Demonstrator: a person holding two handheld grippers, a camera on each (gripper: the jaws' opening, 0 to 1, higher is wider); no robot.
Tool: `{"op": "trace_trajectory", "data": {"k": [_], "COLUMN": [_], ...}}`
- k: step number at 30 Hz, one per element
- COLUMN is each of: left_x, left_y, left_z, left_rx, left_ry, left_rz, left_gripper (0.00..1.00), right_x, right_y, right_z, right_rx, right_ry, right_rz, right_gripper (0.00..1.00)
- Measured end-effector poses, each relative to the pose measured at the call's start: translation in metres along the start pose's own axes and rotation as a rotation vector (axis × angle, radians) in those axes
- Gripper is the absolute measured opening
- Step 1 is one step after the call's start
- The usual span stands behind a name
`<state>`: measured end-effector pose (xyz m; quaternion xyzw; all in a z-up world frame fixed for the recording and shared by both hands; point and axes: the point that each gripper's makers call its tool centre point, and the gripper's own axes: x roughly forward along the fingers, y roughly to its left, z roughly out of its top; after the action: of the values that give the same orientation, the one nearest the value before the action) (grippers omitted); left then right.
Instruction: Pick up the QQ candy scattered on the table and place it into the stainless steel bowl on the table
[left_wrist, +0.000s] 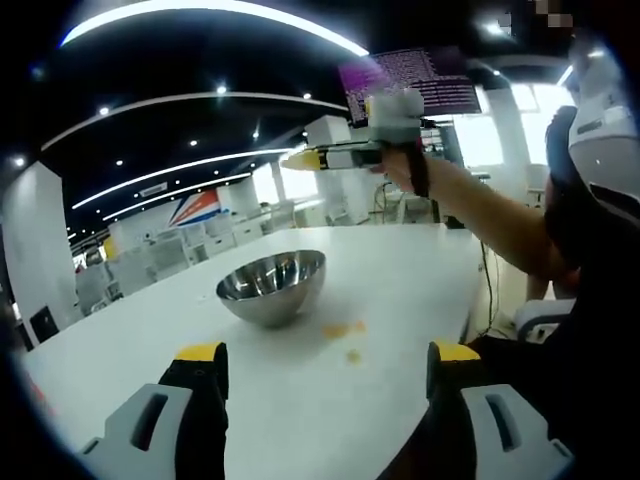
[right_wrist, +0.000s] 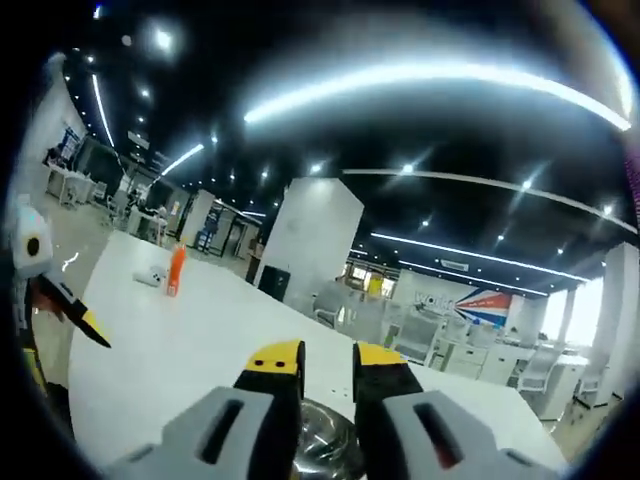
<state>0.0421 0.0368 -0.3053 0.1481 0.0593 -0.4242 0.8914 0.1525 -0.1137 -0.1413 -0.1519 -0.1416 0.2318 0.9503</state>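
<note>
- In the left gripper view, the left gripper (left_wrist: 325, 365) hangs over the near part of a white table (left_wrist: 400, 270), its two yellow-tipped jaws spread wide apart with nothing between them.
- A steel bowl (left_wrist: 271, 286) sits upright on the table, ahead of the jaws and a little toward the left one; no candy can be made out inside it from this angle.
- A few small yellow candy pieces (left_wrist: 343, 330) lie on the table just beside the bowl, on its near right side; one more yellow piece (left_wrist: 353, 355) lies a bit nearer the camera, apart from the others.
- The right gripper (left_wrist: 300, 160) shows in the same view, held in the air above the table and beyond the bowl by a person's hand (left_wrist: 405, 165); its yellow tips point left, and whether they pinch anything is too small to tell.
- In the right gripper view, the right gripper (right_wrist: 327, 358) has its jaws drawn near each other with a narrow gap left; I cannot tell whether a candy sits between them.
- Part of the bowl (right_wrist: 320, 445) shows below these jaws.
- Far off on the table (right_wrist: 180, 340) stand an orange bottle (right_wrist: 176, 270) and a small white object (right_wrist: 150, 276) just beside it.
- The left gripper (right_wrist: 95, 330) shows at the left edge of this view.
</note>
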Motion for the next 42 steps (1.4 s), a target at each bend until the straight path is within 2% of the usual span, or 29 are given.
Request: {"op": "trace_trajectory", "data": {"k": [3, 6, 9, 12, 14, 21, 26, 30, 35, 38, 42], "left_x": [-0.002, -0.003, -0.003, -0.003, -0.003, -0.002, -0.001, 0.0, 0.001, 0.002, 0.002], "left_y": [0.001, 0.001, 0.002, 0.003, 0.004, 0.006, 0.006, 0.005, 0.002, 0.001, -0.001], "left_z": [0.004, 0.006, 0.006, 0.006, 0.005, 0.007, 0.005, 0.006, 0.007, 0.008, 0.008], "left_rx": [-0.008, -0.018, -0.017, -0.02, -0.02, -0.02, -0.02, -0.018, -0.015, -0.013, -0.012], "left_ry": [-0.016, -0.03, -0.032, -0.033, -0.033, -0.036, -0.029, -0.031, -0.031, -0.03, -0.029], "left_rz": [-0.003, -0.006, -0.006, -0.007, -0.007, -0.004, -0.003, -0.006, -0.012, -0.013, -0.017], "left_gripper": [0.83, 0.84, 0.84, 0.84, 0.84, 0.84, 0.84, 0.84, 0.84, 0.84, 0.84], "right_x": [-0.011, -0.022, -0.029, -0.035, -0.036, -0.035, -0.039, -0.043, -0.05, -0.051, -0.052], "right_y": [0.017, 0.035, 0.049, 0.068, 0.082, 0.099, 0.121, 0.13, 0.147, 0.157, 0.168], "right_z": [0.021, 0.031, 0.033, 0.028, 0.016, -0.017, -0.047, -0.075, -0.119, -0.141, -0.167], "right_rx": [-0.005, -0.003, -0.004, -0.002, -0.007, 0.046, 0.066, 0.072, 0.134, 0.169, 0.176], "right_ry": [-0.051, -0.072, -0.081, -0.078, -0.052, 0.004, 0.056, 0.118, 0.208, 0.236, 0.292], "right_rz": [0.042, 0.083, 0.108, 0.15, 0.192, 0.219, 0.269, 0.284, 0.315, 0.327, 0.343], "right_gripper": [0.2, 0.21, 0.21, 0.21, 0.22, 0.23, 0.23, 0.23, 0.23, 0.23, 0.23]}}
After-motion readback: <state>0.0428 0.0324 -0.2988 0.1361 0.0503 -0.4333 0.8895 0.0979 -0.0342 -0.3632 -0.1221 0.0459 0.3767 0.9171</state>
